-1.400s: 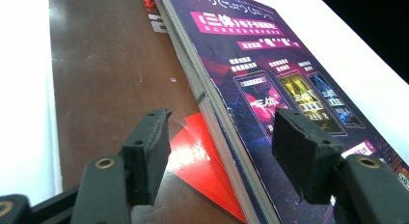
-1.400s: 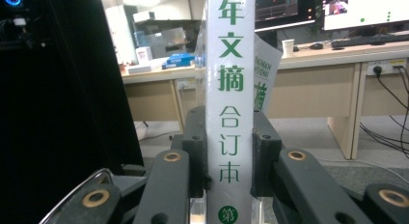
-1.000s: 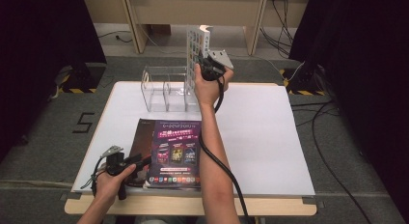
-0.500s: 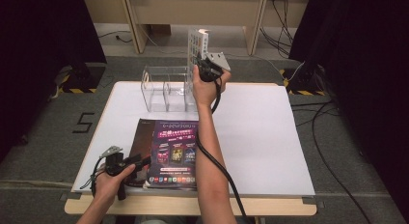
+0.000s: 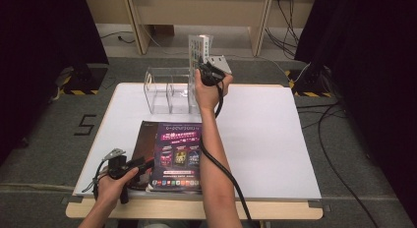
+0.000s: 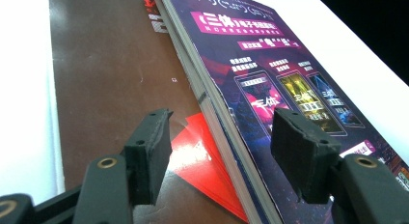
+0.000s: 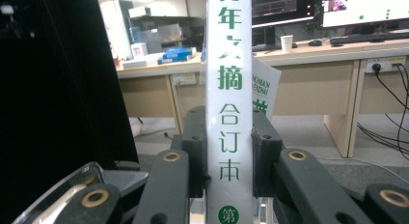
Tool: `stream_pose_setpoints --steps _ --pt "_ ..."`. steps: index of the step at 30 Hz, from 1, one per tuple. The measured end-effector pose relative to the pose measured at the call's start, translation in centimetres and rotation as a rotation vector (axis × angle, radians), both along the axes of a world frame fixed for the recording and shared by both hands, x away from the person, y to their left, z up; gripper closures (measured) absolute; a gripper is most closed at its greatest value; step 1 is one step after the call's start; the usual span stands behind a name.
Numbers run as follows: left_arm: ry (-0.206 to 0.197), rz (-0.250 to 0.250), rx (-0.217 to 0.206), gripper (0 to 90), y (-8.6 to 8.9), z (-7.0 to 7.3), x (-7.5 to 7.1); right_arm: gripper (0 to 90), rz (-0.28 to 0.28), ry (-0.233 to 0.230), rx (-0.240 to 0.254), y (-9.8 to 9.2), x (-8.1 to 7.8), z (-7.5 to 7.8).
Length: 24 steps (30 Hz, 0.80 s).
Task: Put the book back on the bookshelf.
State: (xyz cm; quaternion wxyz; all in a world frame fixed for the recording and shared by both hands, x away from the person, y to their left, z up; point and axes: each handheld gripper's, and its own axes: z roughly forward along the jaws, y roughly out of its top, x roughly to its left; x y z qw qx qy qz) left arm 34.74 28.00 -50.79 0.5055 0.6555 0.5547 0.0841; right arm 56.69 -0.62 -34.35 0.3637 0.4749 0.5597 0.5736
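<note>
At far rack (image 5: 167, 90), right gripper (image 7: 226, 151) clamps stiff, heavy white book (image 7: 227, 89) by spine; left gripper (image 6: 217, 147) open nr magazine (image 6: 270, 79).

White book (image 7: 228, 113), green lettering

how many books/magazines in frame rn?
3. A white volume upright at the clear organizer, clamped in the right gripper; a purple magazine lying on a brown one near the table's front edge.
</note>
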Motion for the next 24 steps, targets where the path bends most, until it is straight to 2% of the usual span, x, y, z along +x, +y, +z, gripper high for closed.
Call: stream_pose_setpoints --steps 9,13,17,19,24 --pt "0.0 -0.002 0.004 39.5 0.0 0.0 0.0 73.3 0.028 0.0 -0.064 0.8 -0.6 -1.3" --pt "-0.001 -0.004 0.005 39.7 -0.1 0.0 0.0 72.8 0.027 0.009 -0.083 0.7 -1.1 -1.3" --pt "-0.002 -0.007 0.007 39.7 -0.1 0.0 -0.1 71.9 0.041 0.04 -0.094 0.2 -1.7 -1.2" --pt "-0.004 -0.008 0.008 39.7 -0.2 0.0 -0.1 70.8 0.072 0.075 -0.072 -0.2 -2.1 -1.1" --pt "-0.004 -0.017 0.012 39.7 -0.3 0.1 -0.1 71.4 0.106 0.126 -0.082 -1.0 -3.4 -1.4"
